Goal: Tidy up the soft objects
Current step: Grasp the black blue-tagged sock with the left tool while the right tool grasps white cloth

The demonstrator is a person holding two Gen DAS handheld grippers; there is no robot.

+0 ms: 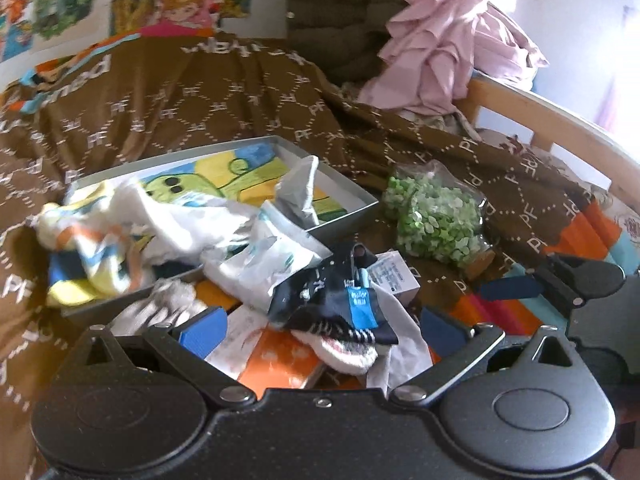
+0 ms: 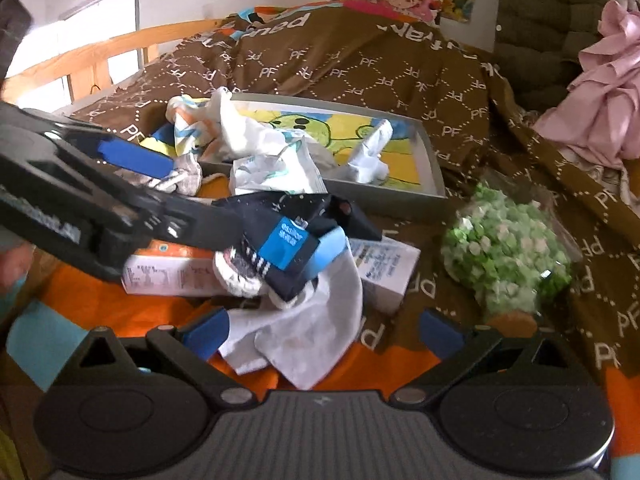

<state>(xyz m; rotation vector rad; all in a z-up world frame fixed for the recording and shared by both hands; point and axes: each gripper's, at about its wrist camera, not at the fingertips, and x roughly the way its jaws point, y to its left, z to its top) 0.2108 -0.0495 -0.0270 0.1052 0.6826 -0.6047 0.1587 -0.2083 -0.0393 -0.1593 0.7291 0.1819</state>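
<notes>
Left tool wide open over navy socks; right tool wide open, empty, above white cloth. Grey tray far.

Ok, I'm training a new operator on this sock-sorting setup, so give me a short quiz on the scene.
1. True or false: the dark sock bundle lies inside the grey tray.
2. The pieces in the clear bag are: A red, B green, C blue?
3. Fill in: the left hand-held gripper and the right hand-held gripper are both ____.
Key: 1 false; 2 B; 3 open.
</notes>
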